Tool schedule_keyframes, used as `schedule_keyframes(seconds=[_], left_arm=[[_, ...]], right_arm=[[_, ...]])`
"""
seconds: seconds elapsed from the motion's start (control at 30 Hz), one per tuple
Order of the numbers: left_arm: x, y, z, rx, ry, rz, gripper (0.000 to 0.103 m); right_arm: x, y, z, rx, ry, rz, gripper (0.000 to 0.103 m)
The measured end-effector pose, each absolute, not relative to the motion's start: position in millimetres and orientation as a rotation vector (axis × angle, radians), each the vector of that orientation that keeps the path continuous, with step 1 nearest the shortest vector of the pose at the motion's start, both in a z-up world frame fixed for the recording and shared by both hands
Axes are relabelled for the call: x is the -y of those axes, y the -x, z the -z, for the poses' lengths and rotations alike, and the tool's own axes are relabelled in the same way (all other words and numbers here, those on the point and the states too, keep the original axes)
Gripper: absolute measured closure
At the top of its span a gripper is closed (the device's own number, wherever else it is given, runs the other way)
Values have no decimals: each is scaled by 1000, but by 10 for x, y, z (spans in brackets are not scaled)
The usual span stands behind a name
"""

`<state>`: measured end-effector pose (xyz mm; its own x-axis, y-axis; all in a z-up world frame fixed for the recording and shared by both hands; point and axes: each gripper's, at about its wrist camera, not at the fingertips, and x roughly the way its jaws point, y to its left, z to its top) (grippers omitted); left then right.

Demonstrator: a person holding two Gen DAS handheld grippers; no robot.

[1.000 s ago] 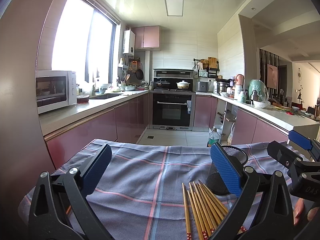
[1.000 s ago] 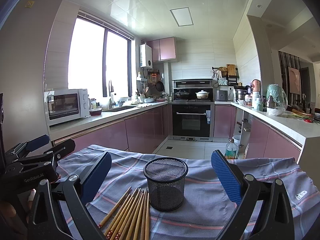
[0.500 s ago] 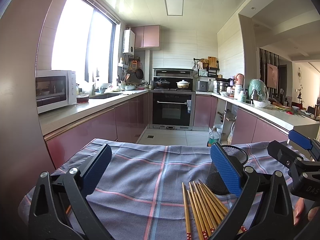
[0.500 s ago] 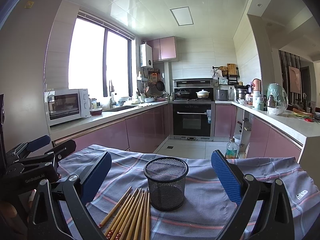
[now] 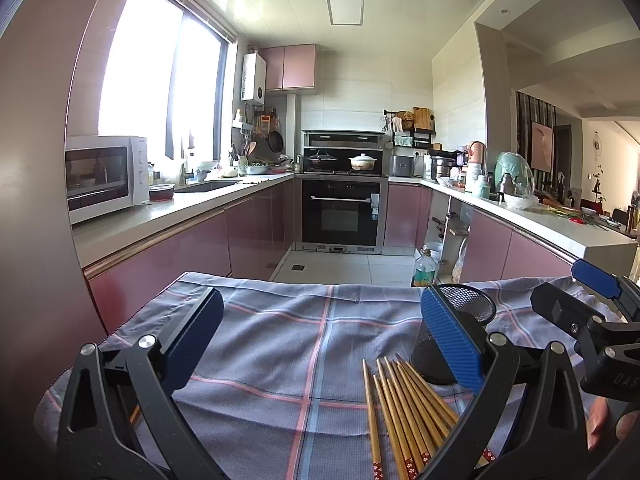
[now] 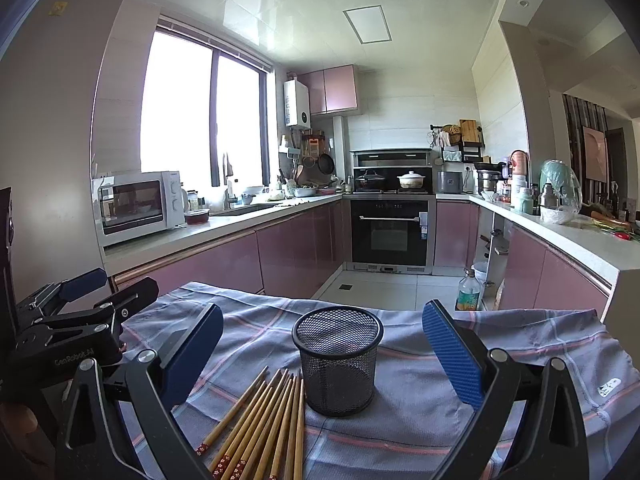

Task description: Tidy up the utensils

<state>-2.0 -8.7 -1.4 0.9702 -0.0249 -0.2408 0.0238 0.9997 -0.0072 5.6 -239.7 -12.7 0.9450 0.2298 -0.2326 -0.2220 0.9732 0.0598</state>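
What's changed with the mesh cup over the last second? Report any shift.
No. The mesh cup sits at the same cloth stripes beside the chopsticks.

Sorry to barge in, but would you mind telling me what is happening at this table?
A person holds two handheld grippers over a checked cloth, about to tidy chopsticks. The left gripper and right gripper are both open and empty. The chopsticks lie loose beside an upright, apparently empty mesh cup; none are in it yet.

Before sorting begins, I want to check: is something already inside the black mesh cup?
Nothing shows inside the black mesh cup: through its mesh wall only cloth colour appears, and no stick rises above the rim. The very bottom cannot be seen clearly. All chopsticks lie on the plaid cloth beside it.
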Motion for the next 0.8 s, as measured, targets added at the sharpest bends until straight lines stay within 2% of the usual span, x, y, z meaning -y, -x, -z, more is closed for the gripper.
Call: schedule_keyframes(seconds=[0.3, 0.4, 0.53, 0.8], left_arm=[[59, -205, 181, -362, -15, 46, 6], [42, -335, 316, -445, -17, 79, 11], [45, -530, 569, -564, -24, 124, 24], [163, -801, 1061, -728, -73, 194, 35]], right_arm=[[2361, -210, 285, -364, 5, -271, 7], [2312, -302, 413, -453, 37, -303, 8], [2207, -427, 647, -582, 90, -343, 24], [2223, -682, 1016, -789, 65, -378, 57]])
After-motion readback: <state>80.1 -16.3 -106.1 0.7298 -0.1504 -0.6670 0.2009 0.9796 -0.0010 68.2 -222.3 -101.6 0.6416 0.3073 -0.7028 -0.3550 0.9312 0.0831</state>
